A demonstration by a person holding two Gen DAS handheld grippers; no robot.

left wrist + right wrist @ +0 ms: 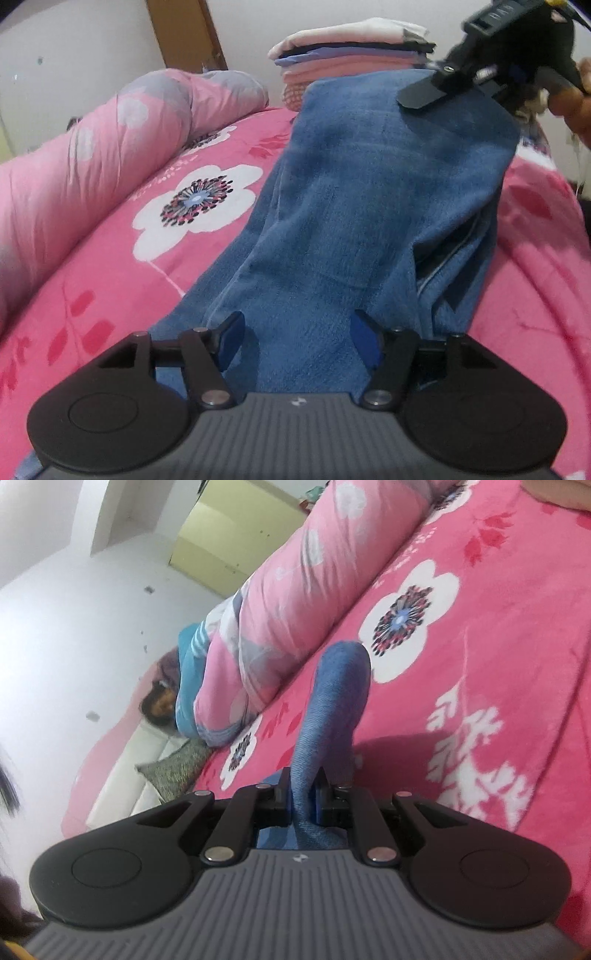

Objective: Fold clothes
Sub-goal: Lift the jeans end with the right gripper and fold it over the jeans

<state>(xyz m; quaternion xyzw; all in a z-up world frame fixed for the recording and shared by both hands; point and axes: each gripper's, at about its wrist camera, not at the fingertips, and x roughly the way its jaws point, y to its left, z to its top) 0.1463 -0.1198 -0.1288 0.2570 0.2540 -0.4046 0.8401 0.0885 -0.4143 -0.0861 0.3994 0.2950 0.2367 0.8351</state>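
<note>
Blue jeans (369,184) lie lengthwise on the pink flowered bed cover (110,295), folded into a long strip. My left gripper (297,339) hovers over their near end, jaws open, blue pads (231,341) apart with denim lying under and between them. At the far end my right gripper (417,98) rests on the jeans, held by a person's hand (576,107). In the right wrist view the right gripper (301,779) is shut on a raised fold of the jeans (332,709), which stands up between its fingers above the bed cover (480,627).
A stack of folded clothes (351,48) in white, dark, lilac and pink sits beyond the jeans' far end. A rolled pink quilt (92,166) (295,590) lies along the bed's wall side. A wooden post (184,33) stands against the wall.
</note>
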